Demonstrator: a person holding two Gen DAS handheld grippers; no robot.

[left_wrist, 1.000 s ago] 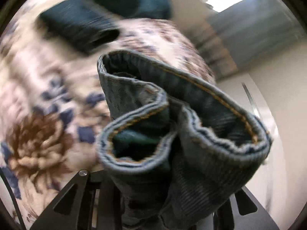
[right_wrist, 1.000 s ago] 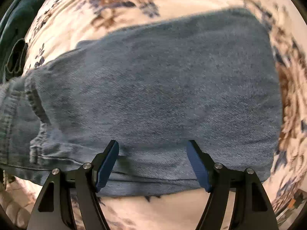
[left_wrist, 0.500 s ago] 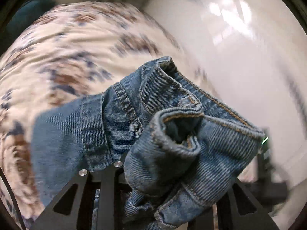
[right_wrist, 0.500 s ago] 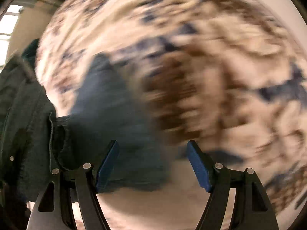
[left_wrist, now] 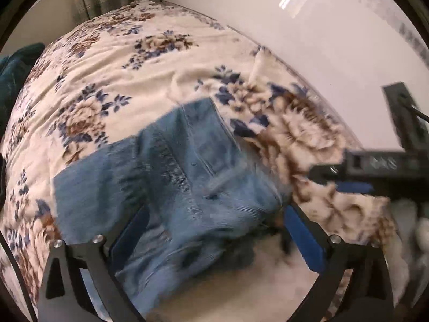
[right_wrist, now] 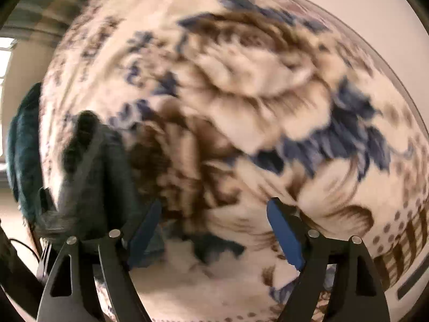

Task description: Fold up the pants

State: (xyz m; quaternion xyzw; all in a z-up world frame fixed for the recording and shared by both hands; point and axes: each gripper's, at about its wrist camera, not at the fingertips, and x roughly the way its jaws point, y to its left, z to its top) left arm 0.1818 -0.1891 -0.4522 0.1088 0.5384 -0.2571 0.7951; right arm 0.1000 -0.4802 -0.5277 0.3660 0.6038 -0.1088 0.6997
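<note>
Left gripper [left_wrist: 214, 237]: jaws spread wide, denim lying loose between them, nothing clamped. Right gripper [right_wrist: 214, 232]: jaws spread, empty, over bedspread [right_wrist: 241, 94].

Judged step: settling fold. Advise lifting clear without snagging cloth, then pressing top layer flat and squaring edges.

Pants [left_wrist: 171, 177]: blue denim, bunched and rumpled, lower centre of left view, resting on floral bedspread; blurred seam mid-frame.

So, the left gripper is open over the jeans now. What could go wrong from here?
1. The jeans lie bunched, not flat, on the floral blanket; pressed now, the fold may set crooked.
2. The open left gripper straddles loose denim, so a finger could snag it.
3. The right gripper is open over the blanket alone and might pinch that instead.
</note>
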